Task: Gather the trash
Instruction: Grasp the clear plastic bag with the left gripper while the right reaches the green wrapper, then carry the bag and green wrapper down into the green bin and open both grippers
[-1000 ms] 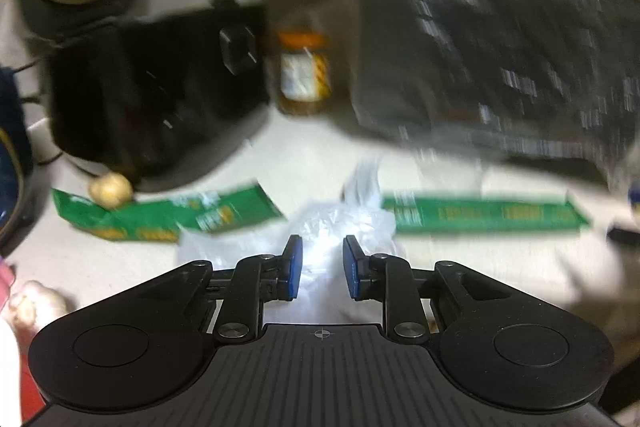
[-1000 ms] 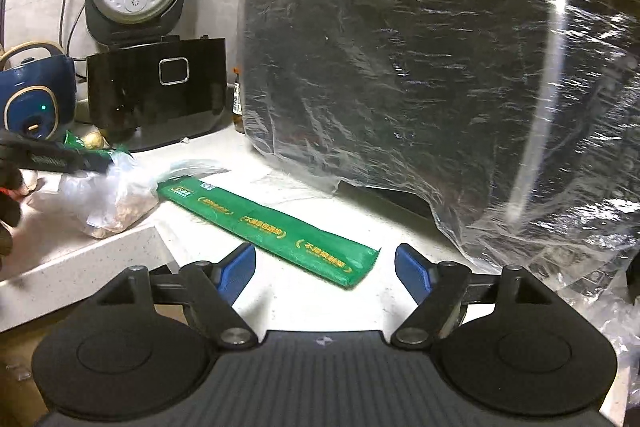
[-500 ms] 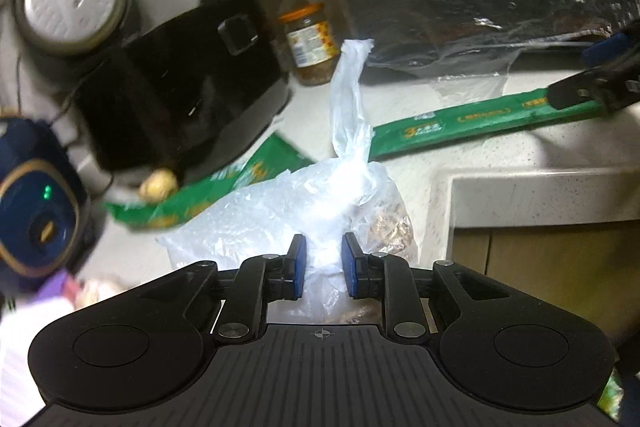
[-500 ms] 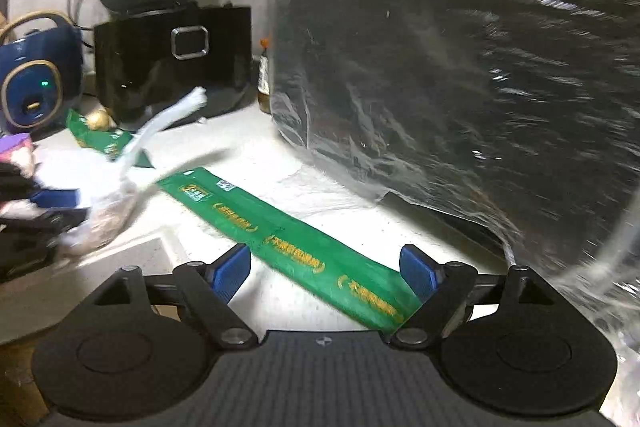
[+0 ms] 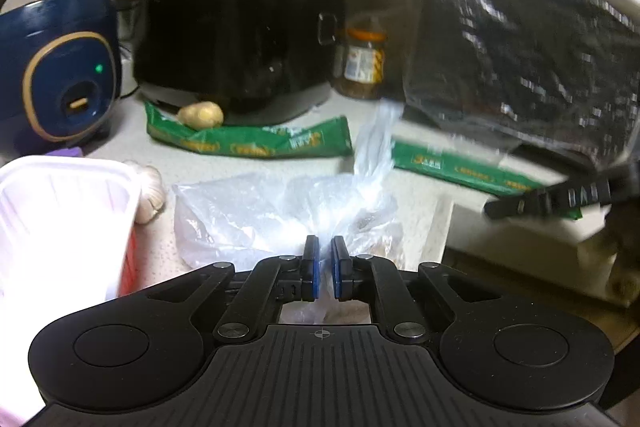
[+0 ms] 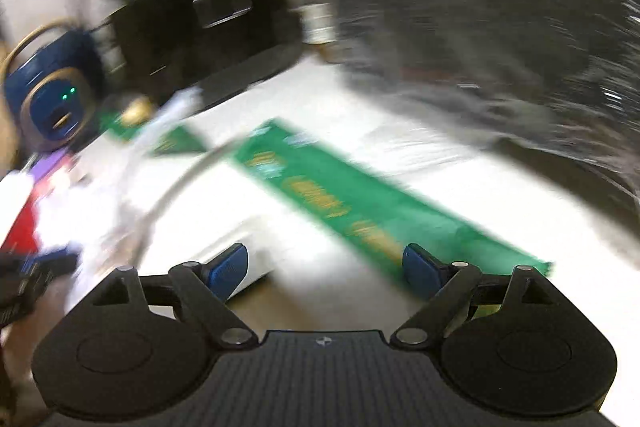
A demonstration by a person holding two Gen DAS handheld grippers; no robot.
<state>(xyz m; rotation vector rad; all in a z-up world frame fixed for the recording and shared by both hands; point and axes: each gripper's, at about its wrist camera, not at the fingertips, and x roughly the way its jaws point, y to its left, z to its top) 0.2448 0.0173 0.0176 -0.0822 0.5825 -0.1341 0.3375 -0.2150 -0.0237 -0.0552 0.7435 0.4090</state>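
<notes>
Closing over the last second, the left gripper [image 5: 325,259] now has its jaws pinched together on the clear plastic bag [image 5: 280,211], which sits at the counter's [image 5: 424,211] near edge beside a white tray [image 5: 60,211]; I judge this piece of trash secured for lifting. Earlier those pads stood apart around it.

From the right wrist, the right gripper [image 6: 326,267] has widened further, empty, over the counter's corner, nearer the green wrapper [image 6: 360,211] than before.
</notes>
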